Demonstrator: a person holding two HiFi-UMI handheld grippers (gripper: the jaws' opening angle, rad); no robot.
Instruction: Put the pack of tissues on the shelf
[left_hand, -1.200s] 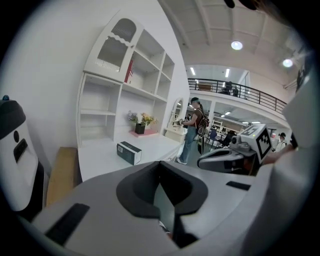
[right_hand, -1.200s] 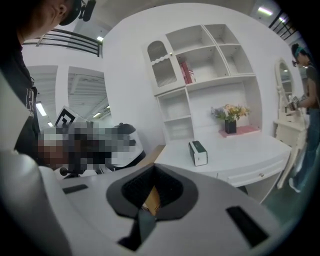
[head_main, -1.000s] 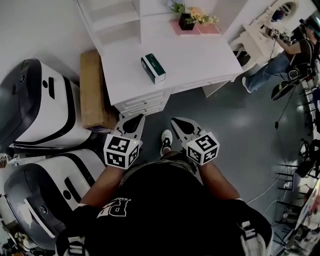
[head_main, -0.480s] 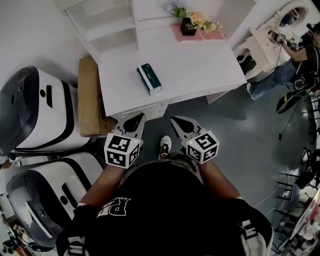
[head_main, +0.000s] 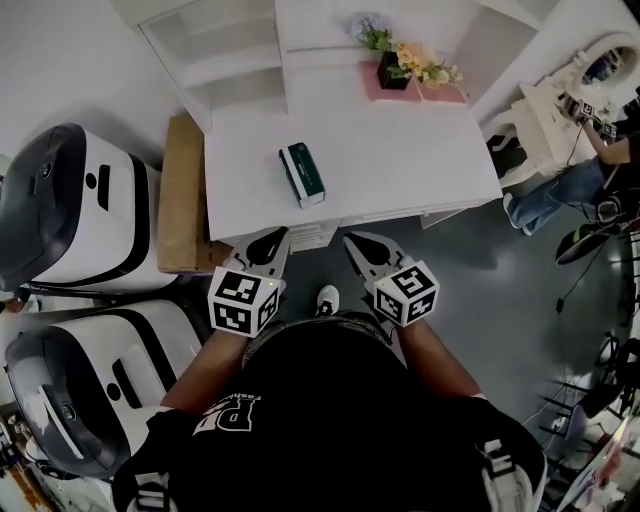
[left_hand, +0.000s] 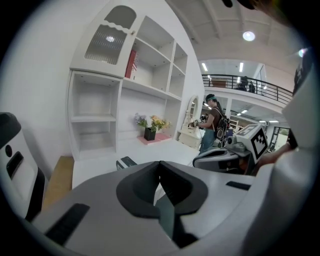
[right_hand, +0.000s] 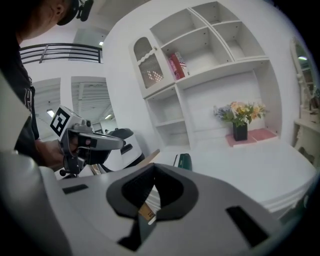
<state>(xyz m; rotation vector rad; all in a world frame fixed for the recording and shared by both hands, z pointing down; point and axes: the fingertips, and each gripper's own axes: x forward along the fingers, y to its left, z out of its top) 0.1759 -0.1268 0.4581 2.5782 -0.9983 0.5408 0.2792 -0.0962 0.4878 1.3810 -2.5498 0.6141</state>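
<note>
The pack of tissues (head_main: 302, 173), green and white, lies on the white desk (head_main: 400, 150) near its left front; it also shows over the jaws as the pack (left_hand: 125, 162) and the pack (right_hand: 185, 161). The white shelf unit (head_main: 230, 60) stands at the desk's back left, its compartments (left_hand: 95, 120) bare. My left gripper (head_main: 268, 243) and right gripper (head_main: 360, 248) are held side by side before the person's body, just short of the desk's front edge. Both are shut with nothing between their jaws, and both are well apart from the pack.
A flower pot (head_main: 395, 70) on a pink mat (head_main: 440, 92) sits at the desk's back. A cardboard box (head_main: 182, 200) stands left of the desk, beside two white-and-black machines (head_main: 70, 200). A person (head_main: 570, 190) is at a white dresser (head_main: 545, 110) to the right.
The desk and tissue pack have slid lower and closer in the head view as the person stepped forward. Both grippers keep their place before the body, still shut.
</note>
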